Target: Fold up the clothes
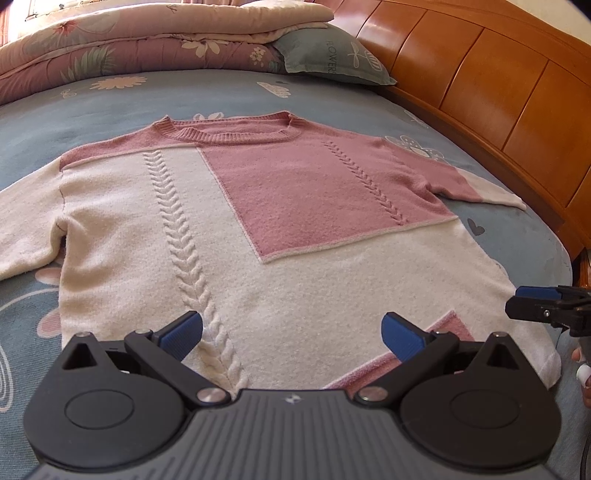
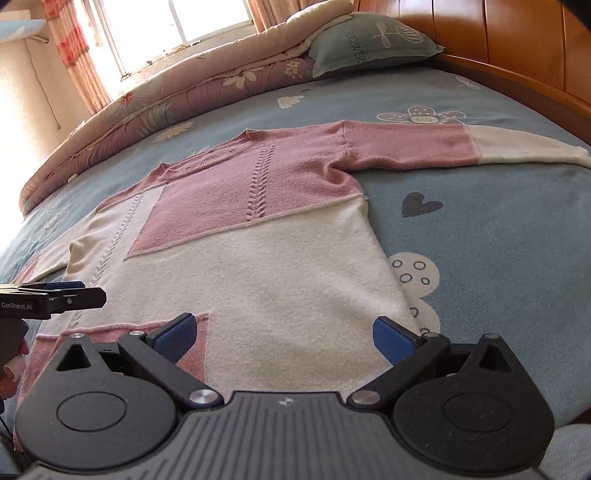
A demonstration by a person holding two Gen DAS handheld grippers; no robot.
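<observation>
A pink and cream sweater [image 1: 280,229] lies flat and face up on the bed [image 1: 110,103], hem nearest both claws and its ribbed collar [image 1: 229,129] at the far end. Both sleeves are spread out: the pink and cream right sleeve [image 2: 461,146] reaches away to the right of the right claw, and the cream left sleeve [image 1: 29,229] runs off to the left of the left claw. A raised cable braid [image 1: 192,266] runs down the cream front, straight ahead of the left claw's left finger.

The left claw [image 1: 291,332] hangs just over the hem with its blue pads [image 1: 183,334] wide apart and nothing between them. The right claw [image 2: 284,338] sits likewise above the hem's right part, spread wide and empty; from the left wrist view it appears at the right edge, near the sweater's corner.

Beyond the sweater, ahead of both claws, the blue flower-print sheet carries a grey-green pillow [image 1: 332,55] and a folded floral quilt [image 1: 129,48]. A wooden headboard [image 1: 498,85] runs along the right, and a bright window [image 2: 177,26] stands far ahead to the left.
</observation>
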